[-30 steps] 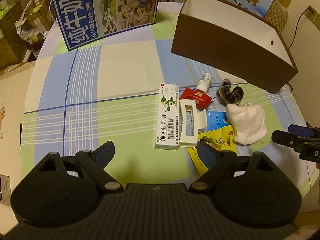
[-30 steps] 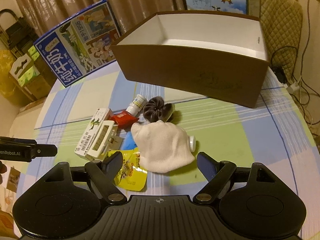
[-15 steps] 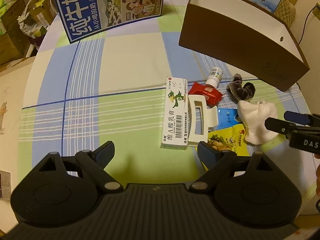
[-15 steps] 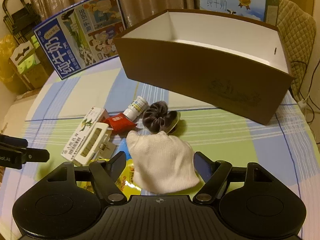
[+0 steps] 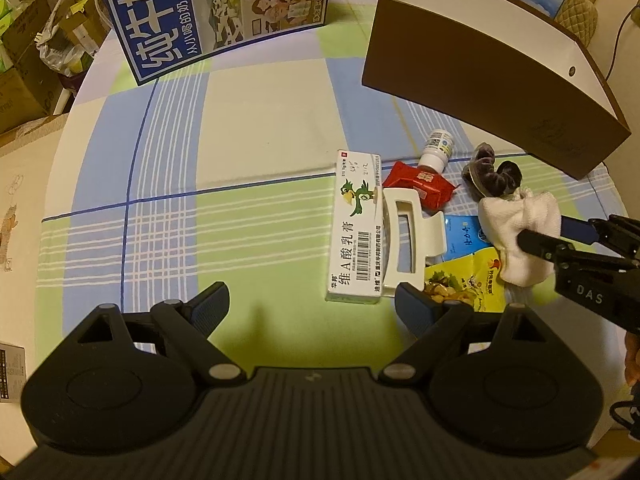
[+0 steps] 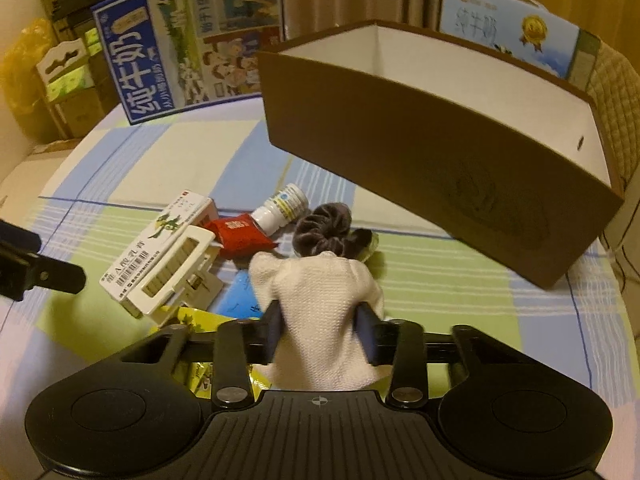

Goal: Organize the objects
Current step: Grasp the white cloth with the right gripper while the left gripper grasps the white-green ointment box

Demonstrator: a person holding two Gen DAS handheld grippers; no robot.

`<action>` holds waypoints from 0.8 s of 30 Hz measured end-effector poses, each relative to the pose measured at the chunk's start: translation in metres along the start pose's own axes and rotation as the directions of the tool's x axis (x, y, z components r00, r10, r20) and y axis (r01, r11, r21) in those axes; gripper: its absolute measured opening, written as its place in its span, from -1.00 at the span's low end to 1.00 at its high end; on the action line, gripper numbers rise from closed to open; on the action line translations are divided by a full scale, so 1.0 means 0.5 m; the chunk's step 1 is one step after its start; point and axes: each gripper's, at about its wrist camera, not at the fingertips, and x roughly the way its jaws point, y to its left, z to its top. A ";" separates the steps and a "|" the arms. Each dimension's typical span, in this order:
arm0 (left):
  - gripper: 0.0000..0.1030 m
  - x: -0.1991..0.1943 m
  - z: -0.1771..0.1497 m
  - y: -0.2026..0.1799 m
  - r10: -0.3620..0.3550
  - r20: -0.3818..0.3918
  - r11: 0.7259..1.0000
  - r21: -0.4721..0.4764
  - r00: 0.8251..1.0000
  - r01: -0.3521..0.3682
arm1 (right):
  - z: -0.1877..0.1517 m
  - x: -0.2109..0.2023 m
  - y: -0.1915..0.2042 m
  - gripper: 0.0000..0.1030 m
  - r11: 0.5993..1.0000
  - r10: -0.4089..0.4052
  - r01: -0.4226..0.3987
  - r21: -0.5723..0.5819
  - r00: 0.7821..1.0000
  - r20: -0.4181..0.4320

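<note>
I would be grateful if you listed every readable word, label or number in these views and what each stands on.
"纯牛奶": large blue milk carton standing at the table's far edge.
"纯牛奶": pale blue milk carton behind the brown storage box.
"维A酸乳膏": white ointment box with a green bird; the barcode digits are too small.
"DAS": black right gripper body.
Red packet, small white bottle, yellow snack bag: print too blurred.

Left wrist camera looks down from above the table's (image 5: pixel 256 92) near-left. Right wrist camera sits lower, closer, facing the box (image 6: pixel 440 152). Both share the clutter (image 5: pixel 400 216).
</note>
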 end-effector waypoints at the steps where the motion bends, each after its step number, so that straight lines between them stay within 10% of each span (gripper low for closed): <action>1: 0.69 0.001 0.000 0.001 -0.001 0.001 1.000 0.000 1.000 0.001 | 0.001 -0.004 0.001 -0.47 1.000 0.004 -0.004 -0.003 1.000 0.008; 9: 0.69 0.026 0.014 0.006 0.002 0.003 1.000 0.011 1.000 -0.002 | 0.024 -0.074 -0.032 -0.53 0.987 0.079 -0.090 0.133 0.993 0.090; 24: 0.56 0.117 0.075 -0.022 -0.037 -0.013 0.994 0.098 0.999 0.038 | -0.009 -0.156 -0.146 -0.52 0.938 -0.052 0.012 0.345 0.993 0.106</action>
